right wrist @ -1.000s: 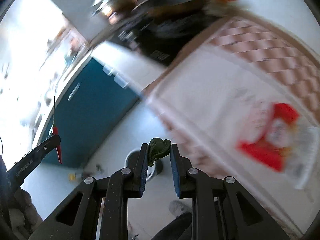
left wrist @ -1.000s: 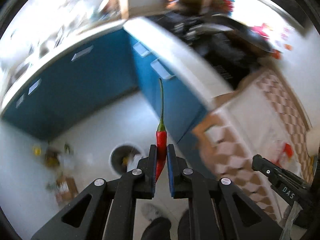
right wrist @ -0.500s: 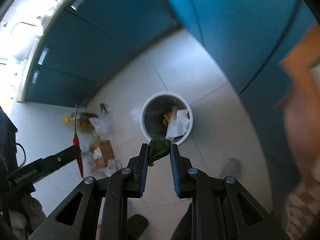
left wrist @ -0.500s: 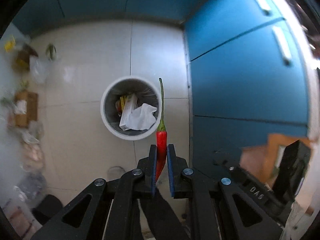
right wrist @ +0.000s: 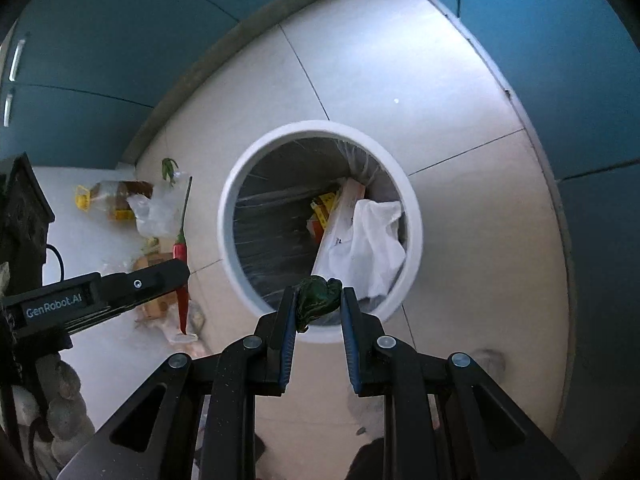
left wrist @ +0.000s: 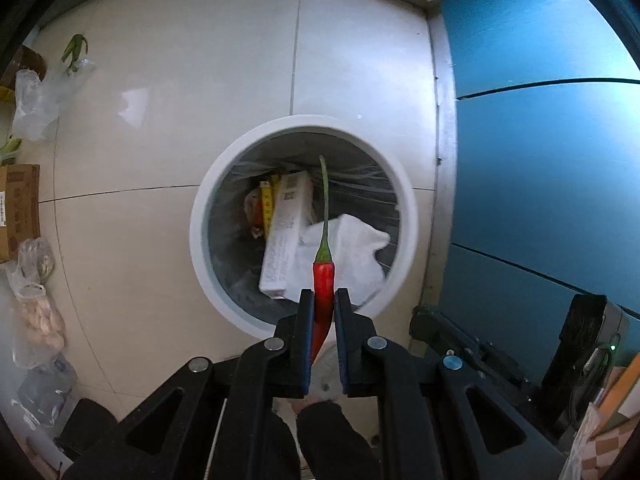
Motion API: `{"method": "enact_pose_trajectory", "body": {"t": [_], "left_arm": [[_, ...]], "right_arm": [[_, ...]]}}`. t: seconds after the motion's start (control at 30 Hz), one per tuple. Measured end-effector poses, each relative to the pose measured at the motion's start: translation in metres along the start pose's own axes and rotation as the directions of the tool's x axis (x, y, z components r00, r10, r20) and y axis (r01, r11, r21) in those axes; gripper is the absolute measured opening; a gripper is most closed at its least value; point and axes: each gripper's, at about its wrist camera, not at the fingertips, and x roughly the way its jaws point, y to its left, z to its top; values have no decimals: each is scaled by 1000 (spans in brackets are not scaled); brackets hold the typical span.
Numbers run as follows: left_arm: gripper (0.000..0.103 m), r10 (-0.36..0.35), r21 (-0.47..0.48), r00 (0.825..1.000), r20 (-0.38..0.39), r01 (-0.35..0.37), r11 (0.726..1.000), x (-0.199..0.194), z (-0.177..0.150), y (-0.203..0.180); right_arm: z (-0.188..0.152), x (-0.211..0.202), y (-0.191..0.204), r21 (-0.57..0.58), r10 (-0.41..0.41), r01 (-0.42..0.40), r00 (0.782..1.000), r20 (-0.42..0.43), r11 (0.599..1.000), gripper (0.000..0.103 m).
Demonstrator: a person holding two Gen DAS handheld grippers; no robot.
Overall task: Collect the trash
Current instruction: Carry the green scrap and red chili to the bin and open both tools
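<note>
Release over the bin
Left tongs (left wrist: 323, 307) clamp red chilli (left wrist: 323, 280); right tongs (right wrist: 319, 300) clamp green scrap (right wrist: 318, 296). Centre over waste bin (left wrist: 200, 240) before parting.

Both grippers dropped way down toward the trash bin (left wrist: 304, 224): the red chili (left wrist: 323, 280) and the crumpled green leaf (right wrist: 318, 299) now hang right over its rim.

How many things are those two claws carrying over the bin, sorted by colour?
Red: 1, the red chilli in the left gripper
Green: 1, the dark green scrap in the right gripper
Total: 2, above the white bin
</note>
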Motion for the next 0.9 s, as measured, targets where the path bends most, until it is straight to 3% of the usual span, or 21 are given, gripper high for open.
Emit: {"method": "enact_pose_trajectory", "body": {"t": [0.17,0.2,0.23,0.27,0.3,0.33,0.43,0.5,0.57,0.63,0.77,0.9], "left_arm": [[12,33,-33,999,6,-33,999,0,0,14],[22,45,-36,999,10,-45,998,-3,-1,17],[40,53,-37,998,18,-52,998,-4,-1,19],[52,68,-38,997,36,-67,997,-9,-2,21],[76,98,-37,993,58,-96,995,-15,-5,22],[89,129,-36,989,75,-126,991,-20,-7,22],[101,211,-27,972,105,-209,978,-30,-14,24],[102,246,-26,962,119,-245,969,-39,-21,25],[102,272,-24,953,136,-271,962,-45,-28,24],[102,296,-29,941,162,-295,955,-55,-34,23],[102,350,-40,911,220,-350,936,-85,-53,18],[102,348,-60,905,244,-344,937,-116,-77,11]], "right_arm": [[12,27,2,-35,-8,7,1000,-17,999,24],[14,30,4,-44,-16,15,1000,-24,999,25],[17,33,5,-52,-20,18,999,-27,998,28],[19,35,8,-64,-28,26,999,-30,998,34],[21,35,10,-73,-41,39,999,-29,997,38],[22,35,13,-83,-46,43,999,-26,996,45],[22,33,21,-111,-77,75,997,-18,991,61],[21,28,26,-130,-97,95,995,-11,987,69],[18,22,31,-145,-113,111,994,-10,983,90],[14,15,37,-167,-137,135,991,-1,977,98],[4,-7,49,-207,-196,198,980,30,958,102],[-11,-40,59,-231,-239,249,968,71,940,102]]}}
